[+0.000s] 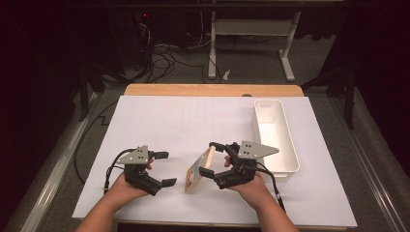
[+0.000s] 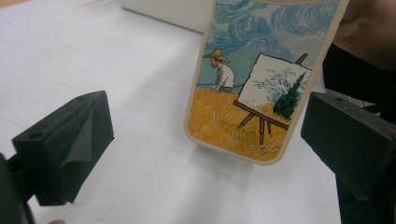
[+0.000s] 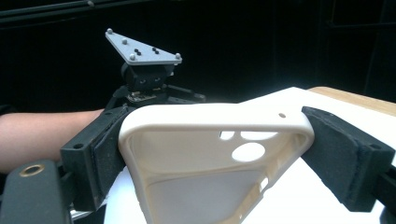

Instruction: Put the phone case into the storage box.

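Note:
A cream phone case with a painted back, a painter at an easel in a yellow field, stands on edge just over the white paper. My right gripper is shut on it, one pad on each long side. The right gripper view looks into the case's hollow inside, squeezed between my right gripper's two pads. My left gripper is open a short way to the case's left, with nothing in it. In the left gripper view the painted back sits beyond the wide-apart jaws of my left gripper, untouched.
An empty long white tray lies at the right, just behind my right hand. A white paper sheet covers the wooden table. Table legs and cables stand on the dark floor beyond the far edge.

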`<state>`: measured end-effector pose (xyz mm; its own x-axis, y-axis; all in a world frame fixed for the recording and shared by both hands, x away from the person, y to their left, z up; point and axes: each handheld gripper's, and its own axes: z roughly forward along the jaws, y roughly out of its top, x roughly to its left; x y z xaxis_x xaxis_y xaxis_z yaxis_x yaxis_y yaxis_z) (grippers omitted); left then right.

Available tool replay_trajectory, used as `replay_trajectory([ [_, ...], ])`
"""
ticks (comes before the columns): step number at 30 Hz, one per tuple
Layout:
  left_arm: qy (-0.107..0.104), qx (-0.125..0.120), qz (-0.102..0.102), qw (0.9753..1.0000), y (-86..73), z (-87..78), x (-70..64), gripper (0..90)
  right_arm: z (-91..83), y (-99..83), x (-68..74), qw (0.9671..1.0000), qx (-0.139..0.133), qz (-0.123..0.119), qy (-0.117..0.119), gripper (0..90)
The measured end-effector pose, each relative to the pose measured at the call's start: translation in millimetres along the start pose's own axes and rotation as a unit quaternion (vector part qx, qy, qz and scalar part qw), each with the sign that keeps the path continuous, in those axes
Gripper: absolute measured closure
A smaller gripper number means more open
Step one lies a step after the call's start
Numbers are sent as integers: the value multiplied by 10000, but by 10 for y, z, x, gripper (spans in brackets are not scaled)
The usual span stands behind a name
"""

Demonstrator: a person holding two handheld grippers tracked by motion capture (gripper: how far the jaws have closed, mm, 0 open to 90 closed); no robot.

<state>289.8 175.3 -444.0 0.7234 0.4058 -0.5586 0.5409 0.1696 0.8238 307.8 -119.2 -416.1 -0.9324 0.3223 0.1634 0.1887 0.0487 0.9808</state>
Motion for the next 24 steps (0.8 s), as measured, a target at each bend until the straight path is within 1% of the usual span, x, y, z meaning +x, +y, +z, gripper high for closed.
replay_trajectory([
  [1,51,-30,27,10000,2,-9,7,35,-3,1,2,10000,1,0,-29,130],
  [3,135,-129,18,9998,12,-36,22,36,-11,4,14,9999,21,-27,-100,130],
  [4,172,-136,29,9998,15,-46,28,36,-14,5,22,9999,33,-61,-149,130],
  [6,293,-217,92,9993,24,-74,37,36,-20,6,30,9997,46,-82,-206,130],
  [8,364,-332,83,9988,41,-111,46,36,-29,8,37,9995,47,-114,-301,130],
  [12,581,-606,76,9964,59,-171,67,36,-52,10,52,9991,18,-119,-409,129],
  [14,686,-679,21,9953,66,-201,92,36,-60,17,62,9986,10,-159,-497,130],
  [17,852,-747,22,9936,63,-246,127,36,-79,23,74,9981,-14,-174,-586,130],
  [18,838,-802,-8,9932,61,-269,132,36,-84,24,76,9979,-13,-209,-615,130],
  [19,859,-817,5,9929,60,-280,138,36,-89,24,79,9976,11,-233,-651,130],
  [20,935,-839,44,9921,60,-284,144,36,-92,23,84,9975,21,-232,-673,129],
  [22,959,-871,70,9916,59,-284,142,36,-104,21,90,9970,17,-254,-727,129],
  [24,973,-824,154,9917,43,-268,132,35,-112,22,95,9965,30,-292,-783,130],
])
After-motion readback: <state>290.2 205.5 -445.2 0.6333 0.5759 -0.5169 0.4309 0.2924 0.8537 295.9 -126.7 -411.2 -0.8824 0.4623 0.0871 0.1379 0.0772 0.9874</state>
